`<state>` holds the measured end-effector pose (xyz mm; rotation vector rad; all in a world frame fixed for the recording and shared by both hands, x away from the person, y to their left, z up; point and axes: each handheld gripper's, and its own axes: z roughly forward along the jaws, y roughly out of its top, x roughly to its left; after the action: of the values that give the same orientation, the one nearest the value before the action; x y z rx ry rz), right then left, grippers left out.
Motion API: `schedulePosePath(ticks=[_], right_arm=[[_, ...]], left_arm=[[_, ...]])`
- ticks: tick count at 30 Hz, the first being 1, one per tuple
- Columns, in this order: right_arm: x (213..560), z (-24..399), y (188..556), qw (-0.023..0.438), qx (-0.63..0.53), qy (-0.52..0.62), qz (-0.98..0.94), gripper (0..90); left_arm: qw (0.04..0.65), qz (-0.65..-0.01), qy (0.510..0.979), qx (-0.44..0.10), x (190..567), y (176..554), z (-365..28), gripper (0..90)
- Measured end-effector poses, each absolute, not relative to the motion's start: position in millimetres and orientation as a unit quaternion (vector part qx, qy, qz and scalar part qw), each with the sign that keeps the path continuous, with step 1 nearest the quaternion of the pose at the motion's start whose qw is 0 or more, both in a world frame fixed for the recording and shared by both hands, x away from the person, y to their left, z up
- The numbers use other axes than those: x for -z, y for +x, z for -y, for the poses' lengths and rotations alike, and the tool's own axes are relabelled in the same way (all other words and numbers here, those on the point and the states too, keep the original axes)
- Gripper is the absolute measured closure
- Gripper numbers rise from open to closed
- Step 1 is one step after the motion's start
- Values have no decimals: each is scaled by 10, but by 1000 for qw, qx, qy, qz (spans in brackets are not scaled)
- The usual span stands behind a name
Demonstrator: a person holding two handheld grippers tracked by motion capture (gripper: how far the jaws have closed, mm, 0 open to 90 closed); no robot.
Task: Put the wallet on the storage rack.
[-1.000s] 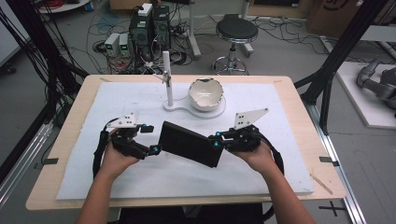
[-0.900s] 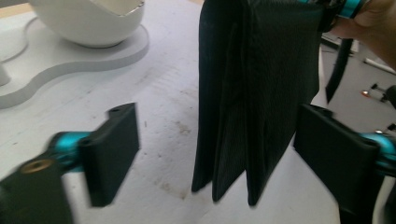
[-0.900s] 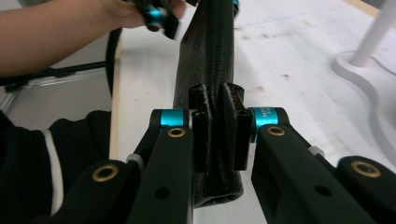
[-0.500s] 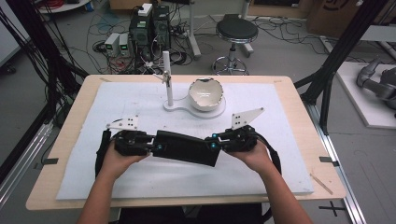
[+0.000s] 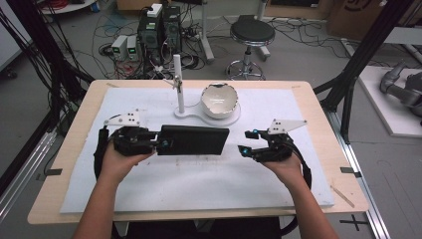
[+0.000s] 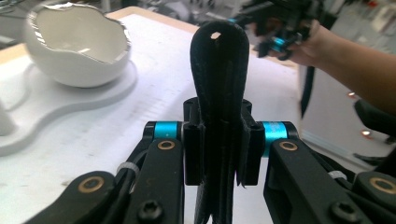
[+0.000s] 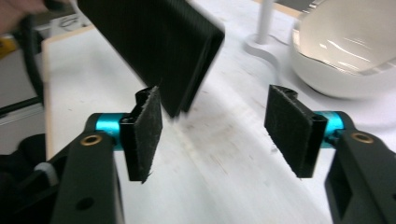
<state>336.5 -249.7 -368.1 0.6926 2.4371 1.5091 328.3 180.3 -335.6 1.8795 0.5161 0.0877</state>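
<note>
We noted the left gripper (image 5: 160,143) clamped on one short end of the black folded case (image 5: 194,140), its pads pressing the case's edge from both sides in the left gripper view (image 6: 219,140). The case hung level above the white mat (image 5: 199,174), held clear of it, just in front of the white stand (image 5: 178,84) and the white eggshell-shaped bowl (image 5: 218,99).

We saw the right gripper (image 5: 247,143) apart from the case's far end, its jaws having just been opening; in the right gripper view (image 7: 215,126) the two pads stood wide with nothing between them, and the case (image 7: 154,46) showed beyond, blurred, above the mat.

Both hands rested low over the mat, the right hand (image 5: 283,162) near the table's right side. The bowl (image 6: 79,44) sat on its white base (image 5: 231,118), well apart from either gripper.
</note>
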Motion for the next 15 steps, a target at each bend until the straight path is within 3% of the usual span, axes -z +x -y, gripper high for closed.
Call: schedulePosePath(ticks=[9, 15], right_arm=[[3857, 2795, 3246, 129, -522, 273, -798, 321], [3893, 2842, 3272, 125, -527, 283, -792, 285]], left_arm=[[510, -238, 823, -81, 2811, 3582, -1639, 763], [489, -251, 829, -104, 2561, 3873, -1466, 762]])
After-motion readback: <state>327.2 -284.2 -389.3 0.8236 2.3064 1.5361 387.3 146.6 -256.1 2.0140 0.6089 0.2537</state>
